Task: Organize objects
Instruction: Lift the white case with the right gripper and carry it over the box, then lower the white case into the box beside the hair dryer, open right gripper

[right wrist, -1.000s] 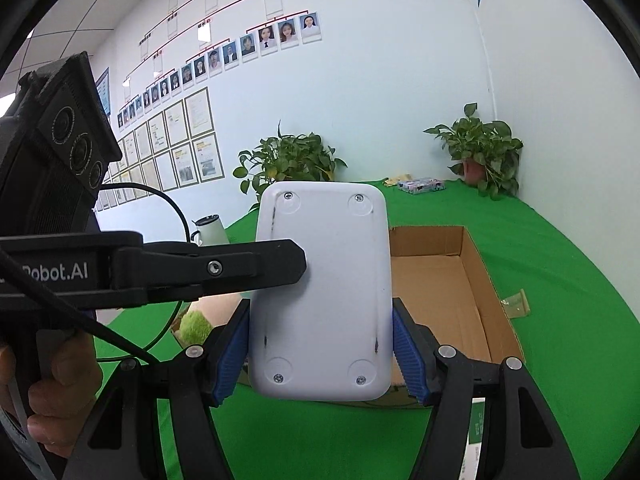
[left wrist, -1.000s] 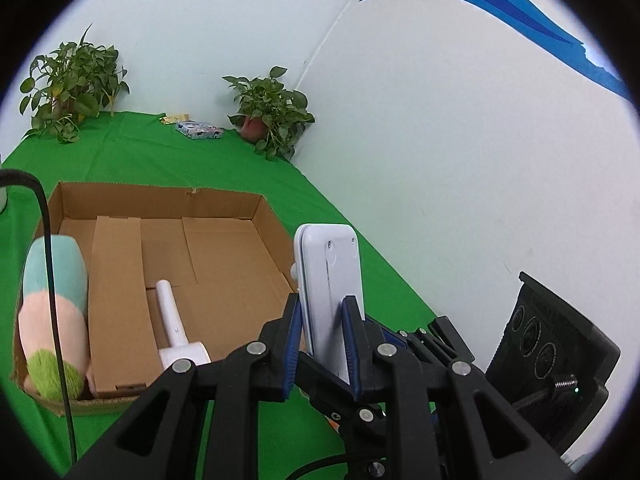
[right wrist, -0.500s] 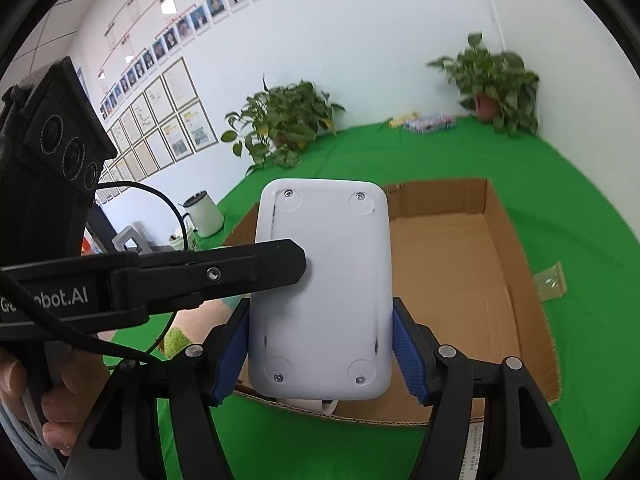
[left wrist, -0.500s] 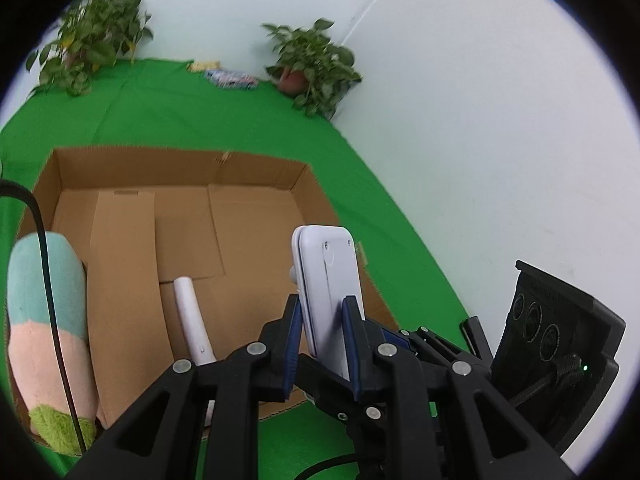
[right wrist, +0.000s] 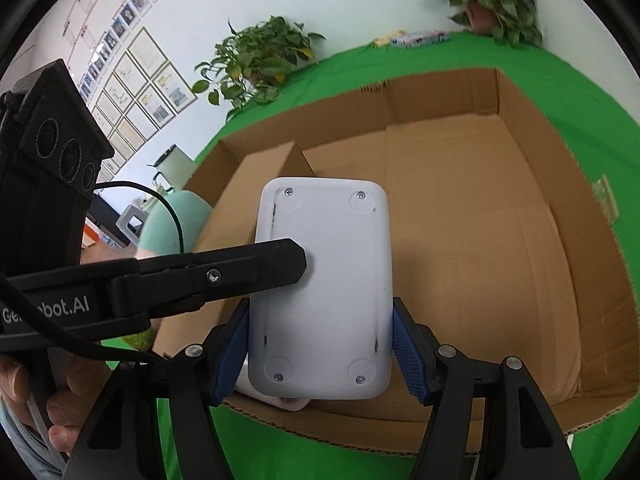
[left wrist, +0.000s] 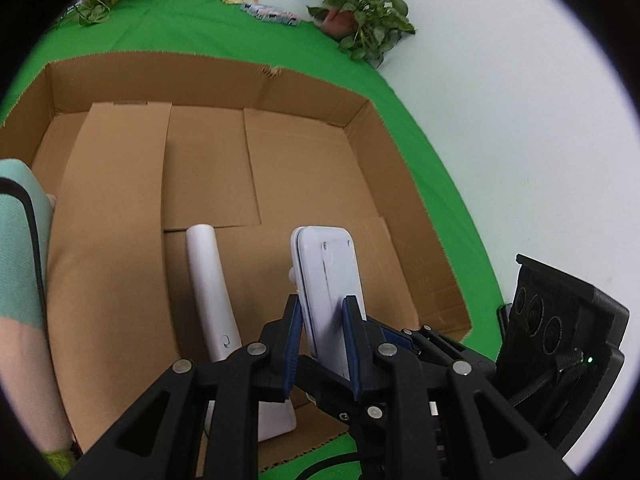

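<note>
Lowering the white device (right wrist: pixel 320 292) closer over the cardboard box (left wrist: pixel 360 124) than a second ago, my left gripper (left wrist: pixel 322 344) pinching its thin faces, my right gripper (right wrist: pixel 320 354) clamping its sides, box now filling both views.

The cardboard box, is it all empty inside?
No. In the left wrist view the cardboard box already has a white handled gadget lying on its floor and a pastel plush toy at its left side.

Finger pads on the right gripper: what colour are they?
Blue pads, clearest in the right wrist view.
</note>
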Motion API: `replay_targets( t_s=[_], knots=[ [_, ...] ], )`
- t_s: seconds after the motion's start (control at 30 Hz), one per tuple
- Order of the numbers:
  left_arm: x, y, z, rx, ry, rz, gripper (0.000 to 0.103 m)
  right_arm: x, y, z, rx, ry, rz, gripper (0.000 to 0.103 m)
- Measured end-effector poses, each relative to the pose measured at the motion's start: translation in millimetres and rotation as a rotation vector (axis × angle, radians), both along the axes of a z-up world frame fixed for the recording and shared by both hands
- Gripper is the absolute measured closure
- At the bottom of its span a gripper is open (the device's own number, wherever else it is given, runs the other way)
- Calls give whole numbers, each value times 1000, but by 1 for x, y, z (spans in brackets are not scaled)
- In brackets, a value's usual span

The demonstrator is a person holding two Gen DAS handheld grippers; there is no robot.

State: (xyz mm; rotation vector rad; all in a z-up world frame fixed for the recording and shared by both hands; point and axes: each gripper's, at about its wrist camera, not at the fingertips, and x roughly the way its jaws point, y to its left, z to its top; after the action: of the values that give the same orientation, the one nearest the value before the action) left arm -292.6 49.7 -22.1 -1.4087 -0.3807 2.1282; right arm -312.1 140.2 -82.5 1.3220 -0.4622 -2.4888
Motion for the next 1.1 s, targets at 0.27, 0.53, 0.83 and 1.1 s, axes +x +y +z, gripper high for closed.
replay_targets(
  t_s=[0.27, 0.53, 0.83, 1.1],
  knots=[
    [-2, 2, -20, -18, -49, 5, 83, -2, 0, -27, 1, -64, 13, 40],
    [-10, 5, -27, -67, -62, 28, 87, 0, -3, -25, -3, -109, 29, 38],
    [-13, 1, -32, -95, -77, 31, 86, 4, -3, -23, -13, -126, 62, 41],
    [-14, 8, -33, -131, -65, 12, 85, 6, -2, -22, 0, -144, 45, 49]
  ],
)
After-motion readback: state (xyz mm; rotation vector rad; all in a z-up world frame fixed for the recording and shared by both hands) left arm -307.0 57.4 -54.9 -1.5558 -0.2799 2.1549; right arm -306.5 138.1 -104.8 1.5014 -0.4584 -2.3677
